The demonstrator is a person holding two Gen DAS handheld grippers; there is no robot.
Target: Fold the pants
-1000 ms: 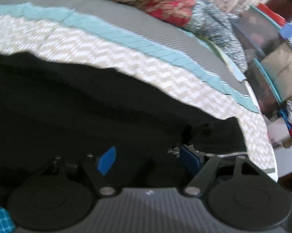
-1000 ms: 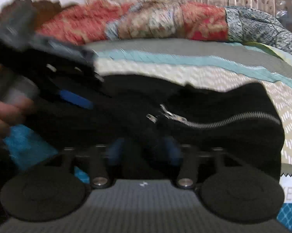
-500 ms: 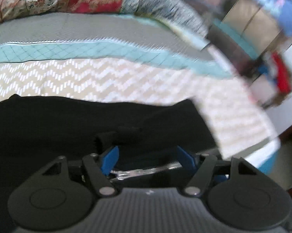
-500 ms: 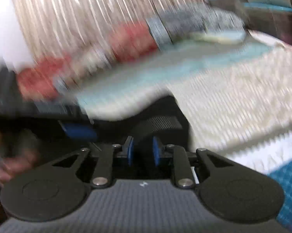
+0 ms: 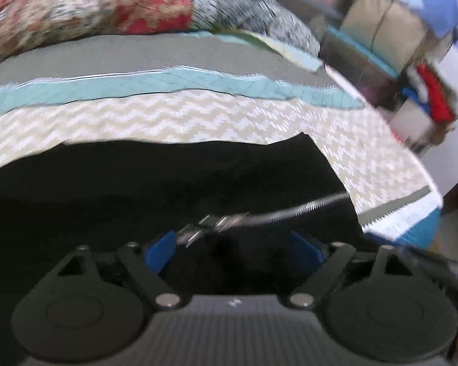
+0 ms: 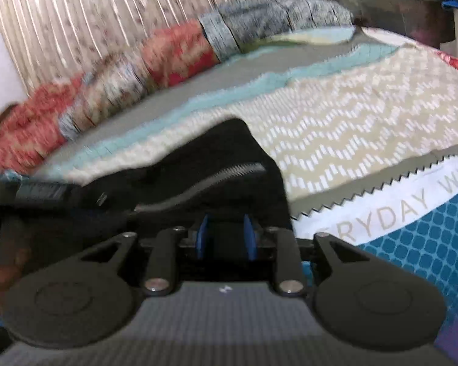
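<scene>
Black pants (image 5: 155,183) with a silver zipper (image 5: 259,215) lie on the bed's chevron blanket. My left gripper (image 5: 235,250) is open, its blue pads wide apart over the waist near the zipper. In the right wrist view the pants (image 6: 223,158) bunch up by the bed's edge, zipper (image 6: 223,174) showing. My right gripper (image 6: 224,239) has its blue pads close together with black waist fabric between them. The left gripper's body (image 6: 43,192) shows blurred at the left.
The bed carries a beige chevron blanket (image 6: 366,131), a teal stripe (image 5: 198,85) and a patchwork quilt roll (image 5: 107,15) at the back. Stacked boxes and cloth (image 5: 412,45) stand to the right of the bed. A curtain (image 6: 107,15) hangs behind.
Both views have swung right. My right gripper closed on the pants' waist and pulled it toward the bed's edge. My left gripper stayed open and now sits by the zipper.
</scene>
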